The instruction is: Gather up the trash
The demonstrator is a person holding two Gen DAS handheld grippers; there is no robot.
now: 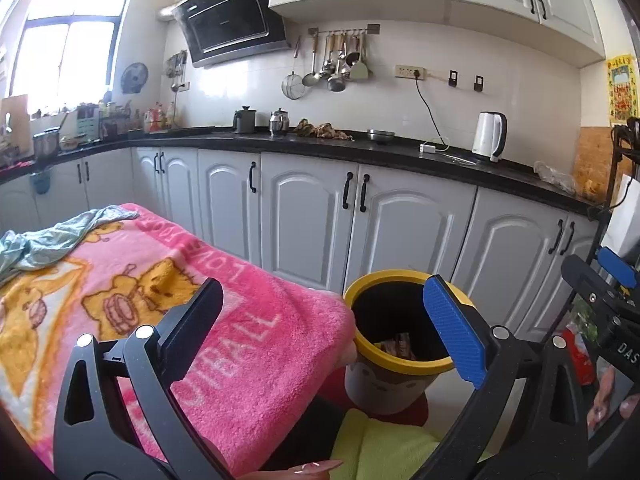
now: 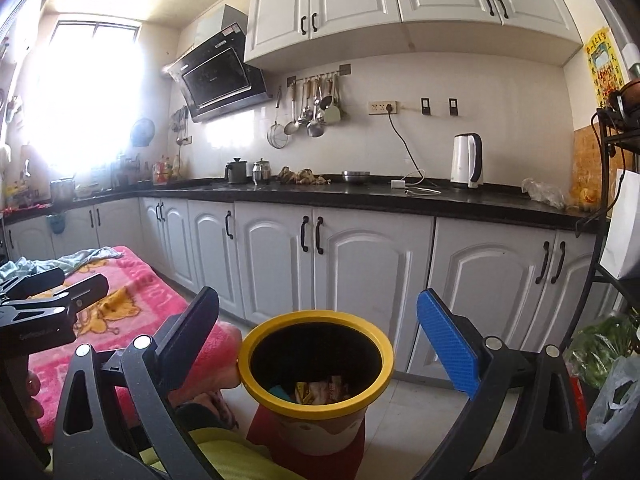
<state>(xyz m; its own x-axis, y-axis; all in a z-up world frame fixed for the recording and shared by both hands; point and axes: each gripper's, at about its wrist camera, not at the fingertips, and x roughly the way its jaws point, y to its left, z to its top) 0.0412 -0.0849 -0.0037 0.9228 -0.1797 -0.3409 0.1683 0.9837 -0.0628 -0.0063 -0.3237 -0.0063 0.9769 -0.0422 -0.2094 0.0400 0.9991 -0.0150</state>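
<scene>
A small bin [image 1: 384, 384] with a yellow rim stands on a red stool beside the table; it also shows in the right wrist view [image 2: 316, 396]. Wrappers [image 2: 320, 390] lie at its bottom, and they show in the left wrist view [image 1: 398, 346] too. My left gripper [image 1: 324, 320] is open and empty, held over the table corner and the bin's left side. My right gripper [image 2: 318, 332] is open and empty, held straight above the bin's mouth. Each gripper shows at the edge of the other's view.
A pink cartoon blanket [image 1: 168, 308] covers the table, with a pale green cloth [image 1: 48, 240] at its far end. White cabinets [image 2: 360, 264] under a black counter [image 2: 360, 196] stand behind the bin. A black rack [image 2: 616, 200] and bags of greens [image 2: 604, 348] are on the right.
</scene>
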